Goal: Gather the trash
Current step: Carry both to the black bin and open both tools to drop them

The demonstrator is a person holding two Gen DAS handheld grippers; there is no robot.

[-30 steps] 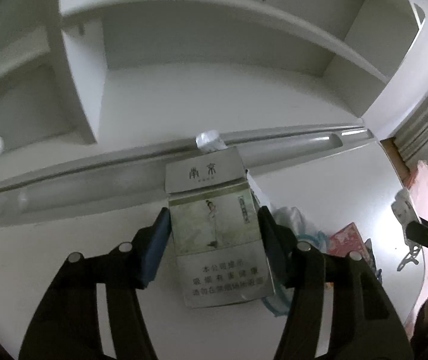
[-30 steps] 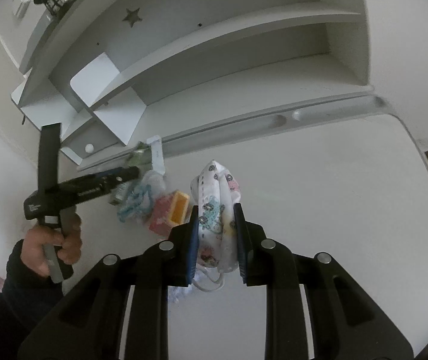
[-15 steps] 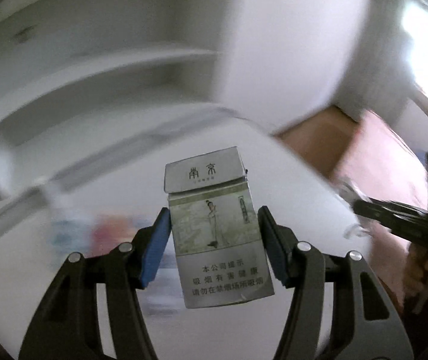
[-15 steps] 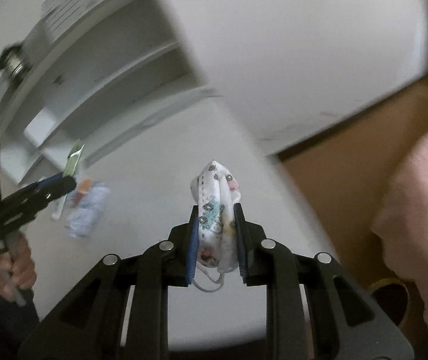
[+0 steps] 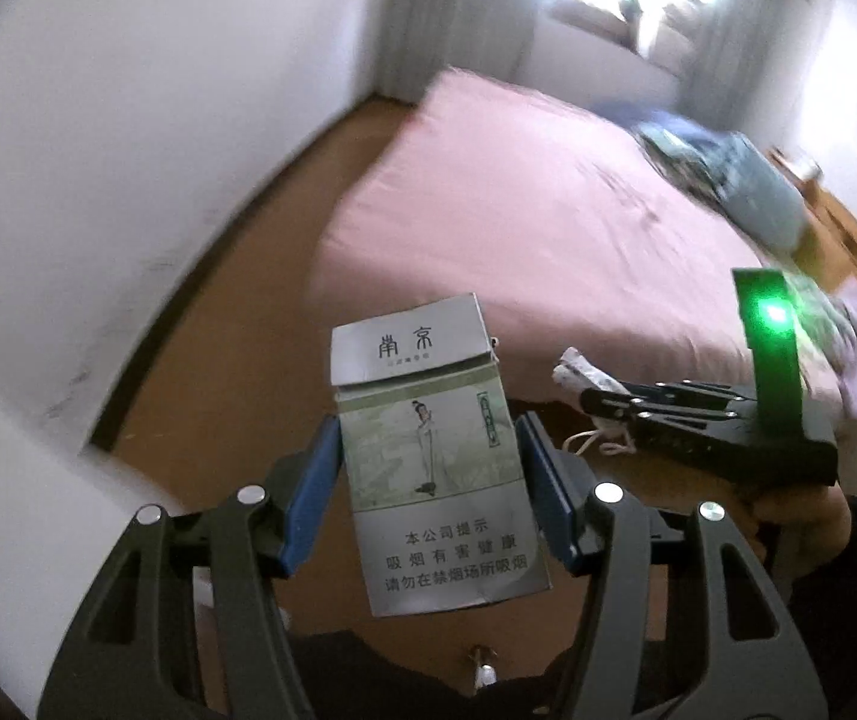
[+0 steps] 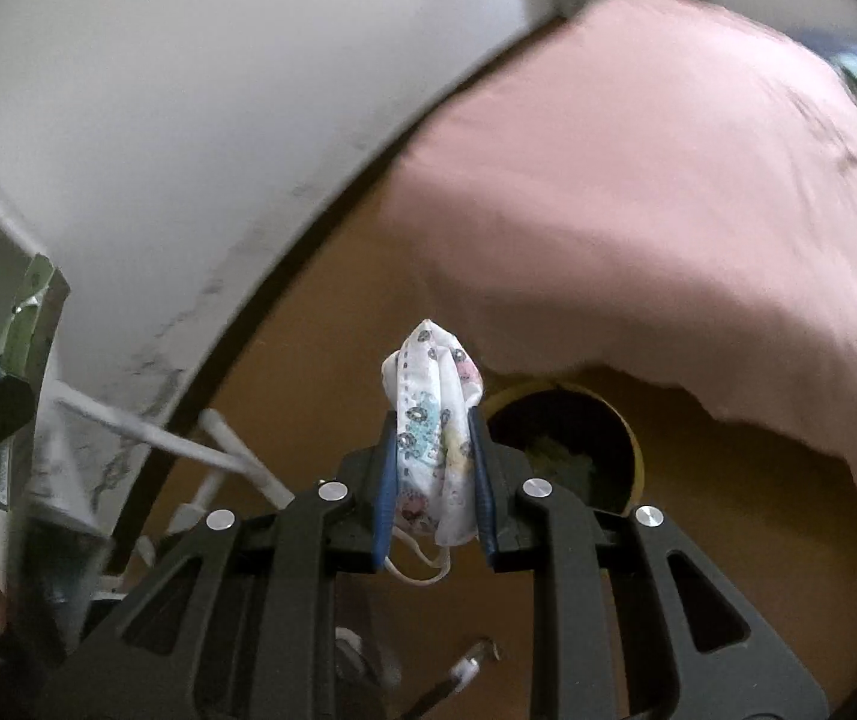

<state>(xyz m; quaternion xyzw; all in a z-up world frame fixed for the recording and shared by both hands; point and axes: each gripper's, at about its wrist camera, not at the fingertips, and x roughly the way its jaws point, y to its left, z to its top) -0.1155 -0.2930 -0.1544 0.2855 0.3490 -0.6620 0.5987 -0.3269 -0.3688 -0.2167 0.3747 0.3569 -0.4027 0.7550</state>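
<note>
Left hand-held gripper (image 5: 428,480) clamps cigarette pack (image 5: 434,468); right hand-held gripper (image 6: 433,468) clamps mask (image 6: 434,420).

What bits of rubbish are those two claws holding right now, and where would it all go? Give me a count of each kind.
Cigarette pack, in the left gripper: 1
Patterned face mask, in the right gripper: 1
Yellow-rimmed bin on the floor: 1
Total: 3 things, 2 of them rubbish.

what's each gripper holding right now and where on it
Left gripper clamps the cigarette pack by its side edges, mid-height. Right gripper pinches the crumpled face mask around its middle.
</note>
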